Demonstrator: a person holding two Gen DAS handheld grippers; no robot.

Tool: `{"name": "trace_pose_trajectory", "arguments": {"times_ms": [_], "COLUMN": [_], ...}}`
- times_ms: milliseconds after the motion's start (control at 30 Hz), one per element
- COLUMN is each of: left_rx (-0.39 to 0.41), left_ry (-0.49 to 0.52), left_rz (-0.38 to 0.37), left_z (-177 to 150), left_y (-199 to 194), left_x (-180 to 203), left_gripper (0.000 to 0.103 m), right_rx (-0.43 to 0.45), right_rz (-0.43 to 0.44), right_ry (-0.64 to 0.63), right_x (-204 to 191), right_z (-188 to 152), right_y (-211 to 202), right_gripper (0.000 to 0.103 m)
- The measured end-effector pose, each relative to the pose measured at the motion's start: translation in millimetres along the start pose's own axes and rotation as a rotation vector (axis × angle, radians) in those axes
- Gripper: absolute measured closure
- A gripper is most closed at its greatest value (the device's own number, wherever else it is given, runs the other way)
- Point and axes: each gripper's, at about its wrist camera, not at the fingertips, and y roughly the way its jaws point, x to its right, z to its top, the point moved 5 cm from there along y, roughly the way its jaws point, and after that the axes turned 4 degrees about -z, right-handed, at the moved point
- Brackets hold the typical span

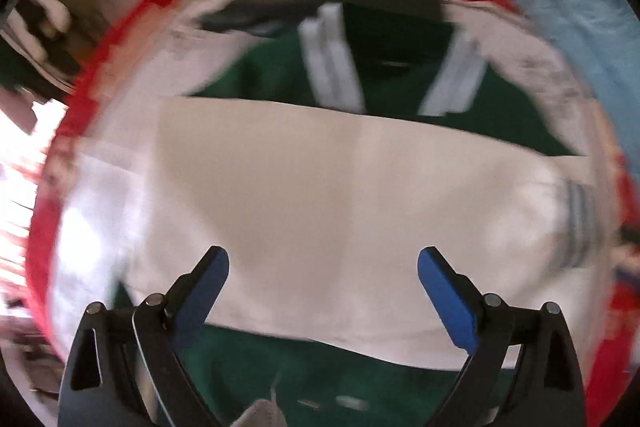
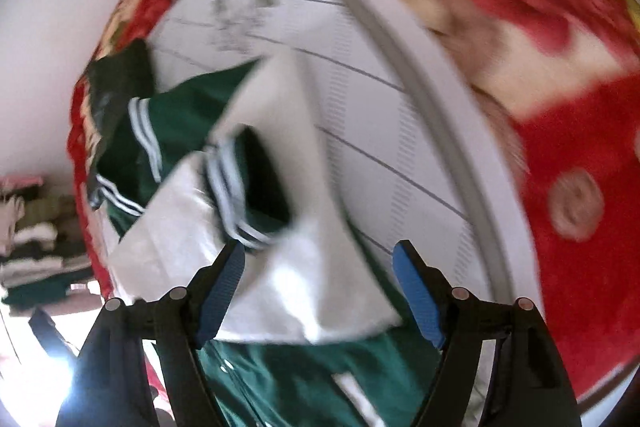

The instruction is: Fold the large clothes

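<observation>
Left gripper (image 1: 323,269) and right gripper (image 2: 319,261) both hold their blue fingers spread apart, gripping nothing. A green track jacket (image 1: 400,83) with a white panel fills each frame's centre, lying on a red floral blanket (image 2: 580,227).

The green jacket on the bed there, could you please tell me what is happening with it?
A person with a tool in each hand is folding the green jacket, which lies on a white board over the red blanket. Its white panel lies across it. Left tool and right tool are open, holding nothing.
</observation>
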Motion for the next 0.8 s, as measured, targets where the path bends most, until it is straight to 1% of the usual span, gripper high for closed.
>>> {"name": "trace_pose_trajectory", "arguments": {"times_ms": [67,133,233,267,300,333,367,400,433,467,533,567,600,633,667,700,733,767,800], "left_rx": [0.006,-0.02,-0.069,-0.072,-0.075,-0.078,-0.081,-0.081,-0.077,-0.071,-0.065,-0.064,-0.064,-0.065,-0.07,-0.073,-0.074,-0.074,-0.075], "left_ry": [0.003,0.0,-0.013,-0.014,-0.013,-0.012,-0.014,-0.018,-0.022,-0.024,-0.026,-0.027,-0.025,-0.024,-0.025,-0.027,-0.026,-0.02,-0.015], "left_rz": [0.061,0.093,0.1,0.101,0.103,0.104,0.104,0.102,0.098,0.095,0.093,0.096,0.103,0.108,0.109,0.107,0.103,0.097,0.092], "left_z": [2.3,2.4,2.5,2.7,2.9,2.6,1.5,2.4,2.4,2.2,0.1,-2.5,-5.7,-8.4,-13.8,-17.5,-22.3,-30.2,-36.5], "left_y": [13.6,28.7,51.2,54.7,58.2,60.3,60.5,59.5,57.9,54.6,48.4,45.2,41.6,38.4,32.7,28.0,21.7,12.6,6.6], "left_x": [-21.3,-35.9,-48.7,-51.2,-53.1,-54.5,-56.3,-57.9,-58.6,-59.9,-63.8,-65.9,-68.9,-72.3,-76.5,-80.0,-83.5,-87.7,-90.5], "left_gripper": [0.007,0.007,0.006,0.005,0.004,0.004,0.004,0.004,0.004,0.004,0.004,0.004,0.004,0.004,0.004,0.004,0.004,0.004,0.004], "right_rx": [-0.008,-0.041,-0.118,-0.126,-0.113,-0.102,-0.095,-0.073,-0.05,-0.045,-0.042,-0.056,-0.084,-0.124,-0.163,-0.182,-0.189,-0.178,-0.17], "right_rz": [0.021,0.012,-0.086,-0.111,-0.123,-0.111,-0.11,-0.155,-0.146,-0.146,-0.171,-0.195,-0.198,-0.178,-0.129,-0.107,-0.103,-0.108,-0.108], "right_ry": [-0.057,-0.1,-0.156,-0.172,-0.175,-0.183,-0.193,-0.189,-0.159,-0.124,-0.021,-0.013,-0.007,0.008,0.03,0.029,0.021,0.003,-0.007], "right_x": [-28.8,-52.6,-67.6,-69.6,-69.7,-72.1,-74.7,-72.5,-67.8,-61.4,-36.2,-26.5,-20.7,-16.4,-14.3,-15.6,-16.7,-19.1,-19.0], "right_z": [12.4,25.1,32.2,31.1,30.5,28.7,26.0,25.3,24.8,25.0,26.9,26.8,25.1,23.4,20.4,18.1,15.4,7.6,1.7], "right_y": [19.3,45.0,82.4,88.4,87.7,86.0,82.0,75.6,65.1,58.6,46.8,47.7,51.4,56.6,57.5,54.7,49.1,33.1,23.5], "right_gripper": [0.025,0.025,0.025,0.026,0.029,0.051,0.097,0.099,0.101,0.101,0.101,0.101,0.1,0.1,0.098,0.094,0.084,0.071,0.066]}}
